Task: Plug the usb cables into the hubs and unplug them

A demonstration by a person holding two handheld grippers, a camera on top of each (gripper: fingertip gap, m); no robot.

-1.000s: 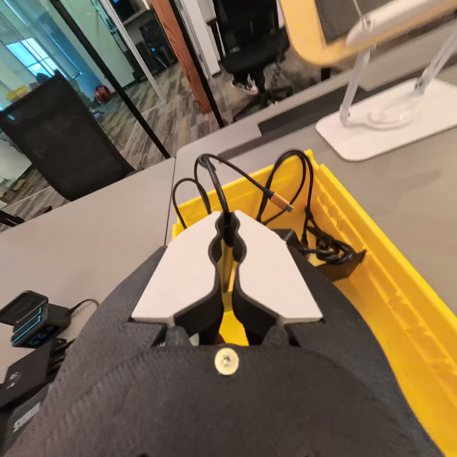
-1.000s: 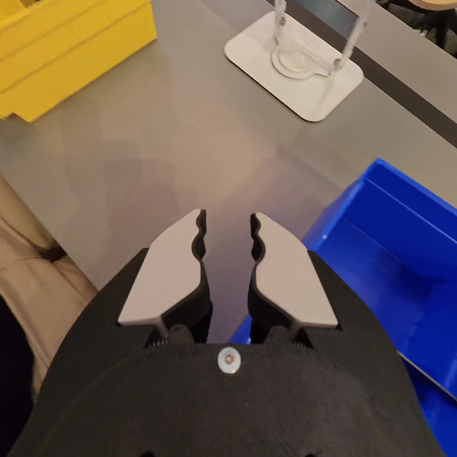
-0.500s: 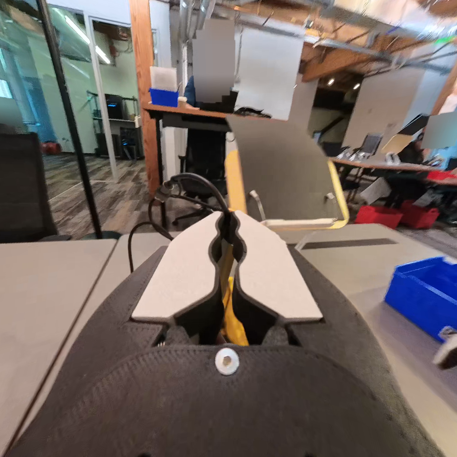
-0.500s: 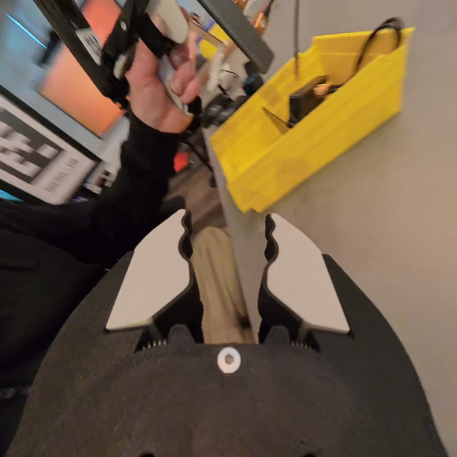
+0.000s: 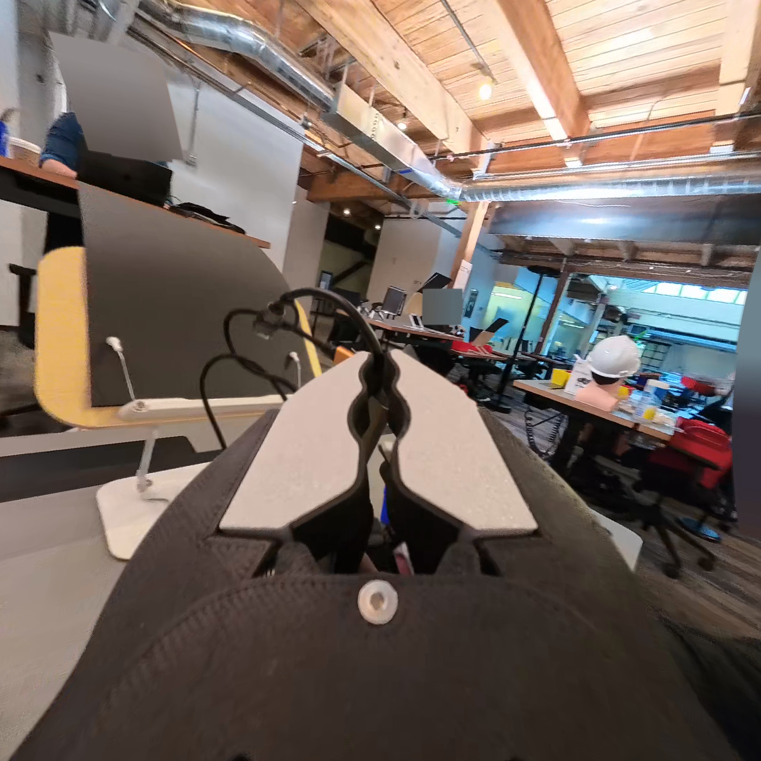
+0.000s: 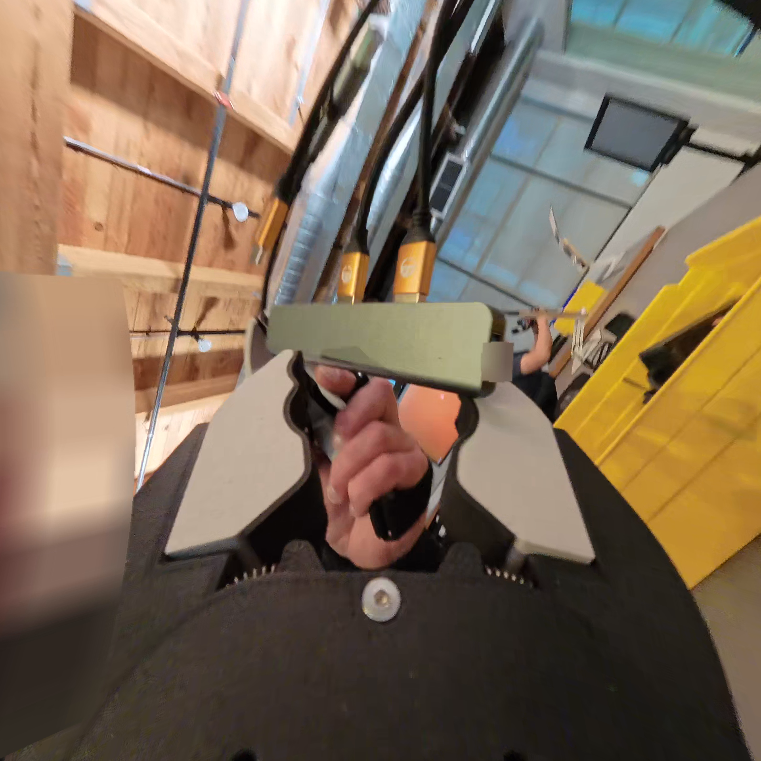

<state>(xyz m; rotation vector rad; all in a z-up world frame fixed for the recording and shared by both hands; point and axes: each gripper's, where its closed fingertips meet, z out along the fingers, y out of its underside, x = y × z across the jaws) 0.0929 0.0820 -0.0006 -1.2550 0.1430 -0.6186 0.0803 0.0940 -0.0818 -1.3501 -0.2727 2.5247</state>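
One black usb cable (image 5: pixel 329 298) is pinched at the very tips of the left gripper (image 5: pixel 376 364), whose fingers are closed on it. The cord arches up and away to the left of the fingertips.

In the right wrist view, reading from the left: a loose gold-shelled plug (image 6: pixel 269 228) hangs free beyond the left finger, then two more gold plugs (image 6: pixel 414 267) sit seated side by side in the far edge of the grey hub (image 6: pixel 379 337). The hub lies crosswise over the tips of the right gripper (image 6: pixel 385 374), whose fingers stand wide apart and do not clamp it. A hand (image 6: pixel 370 453) shows between them, and a yellow bin (image 6: pixel 659 412) lies off past the right finger.

By my reading this is the unplugging stage – the hub is lifted by its cords and wants a firm hold. The next move calls for the right fingers to close squarely on the hub body so the left can pull a plug straight out.

Each seated plug's shell carries a small round mark – too blurred to read.
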